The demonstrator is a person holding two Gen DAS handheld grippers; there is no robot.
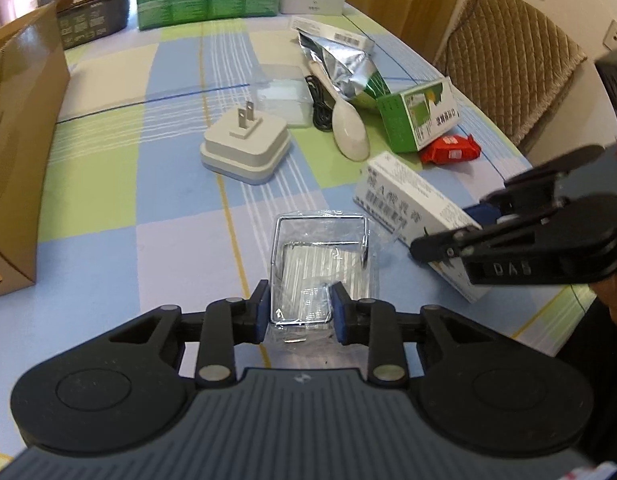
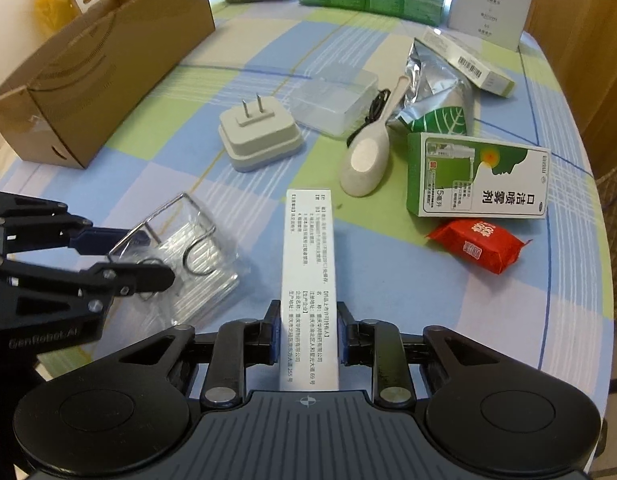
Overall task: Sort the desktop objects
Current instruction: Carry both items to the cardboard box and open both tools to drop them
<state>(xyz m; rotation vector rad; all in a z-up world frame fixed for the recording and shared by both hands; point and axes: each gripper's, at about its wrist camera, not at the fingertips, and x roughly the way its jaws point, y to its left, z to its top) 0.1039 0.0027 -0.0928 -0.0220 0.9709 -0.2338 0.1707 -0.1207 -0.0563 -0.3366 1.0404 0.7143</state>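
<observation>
Your right hand-held gripper [image 2: 307, 330] is closed on the near end of the long white carton [image 2: 306, 264], its blue pads pressing both narrow sides; the carton lies flat on the counter [image 2: 388, 304] and runs away from you. Your left hand-held gripper [image 1: 297, 312] is clamped on the clear plastic packet with the wire clip [image 1: 320, 264], which lies just left of the white carton, their near edges close together.

Taking the white carton as your landmark: beyond its far end rests the white spoon [image 2: 366, 164], and a black cable [image 2: 372, 114] lies beside the spoon's handle. Farther back and to the left stands the white plug adapter [image 2: 258, 138], prongs up, with a clear plastic box [image 2: 334, 102] just behind it. To the right of the carton's far end lies the green and white spray box [image 2: 476, 176], and the red sachet [image 2: 478, 246] sits just in front of that. Behind the spray box is a crumpled silver foil bag [image 2: 434, 88]. Well to the left of the carton stands a brown cardboard box [image 2: 88, 80].
</observation>
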